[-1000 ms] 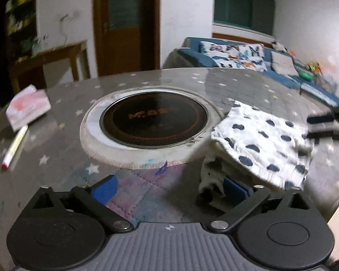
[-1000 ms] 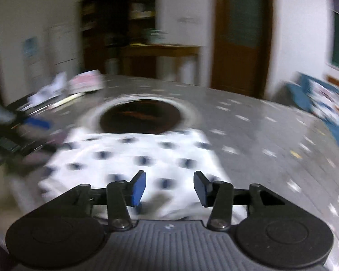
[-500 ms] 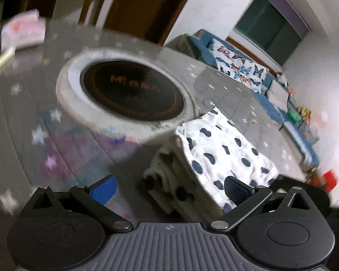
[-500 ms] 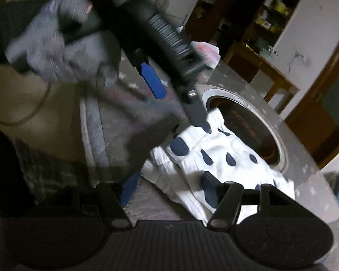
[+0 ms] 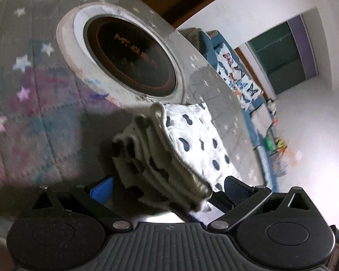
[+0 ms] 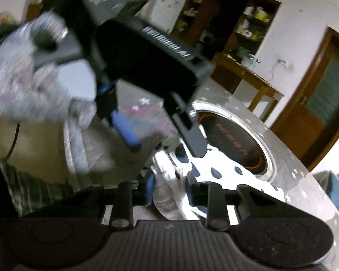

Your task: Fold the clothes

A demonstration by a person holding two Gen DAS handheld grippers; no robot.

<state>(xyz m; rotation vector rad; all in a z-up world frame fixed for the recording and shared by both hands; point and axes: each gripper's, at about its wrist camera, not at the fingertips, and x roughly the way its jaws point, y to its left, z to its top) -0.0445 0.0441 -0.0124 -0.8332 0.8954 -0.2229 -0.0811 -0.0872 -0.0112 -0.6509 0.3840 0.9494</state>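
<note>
Your right gripper is closing on the folded white cloth with dark blue spots; your left gripper straddles it, jaws spread. It lies on the grey star-patterned table, beside the round black hotplate.

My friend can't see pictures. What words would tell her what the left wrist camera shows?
A folded white cloth with dark blue spots lies on a grey round table with star marks, its stacked edge between the wide-open blue-padded fingers of the left gripper. Behind it a round black cooktop sits in the table; a blue sofa stands farther back.
</note>
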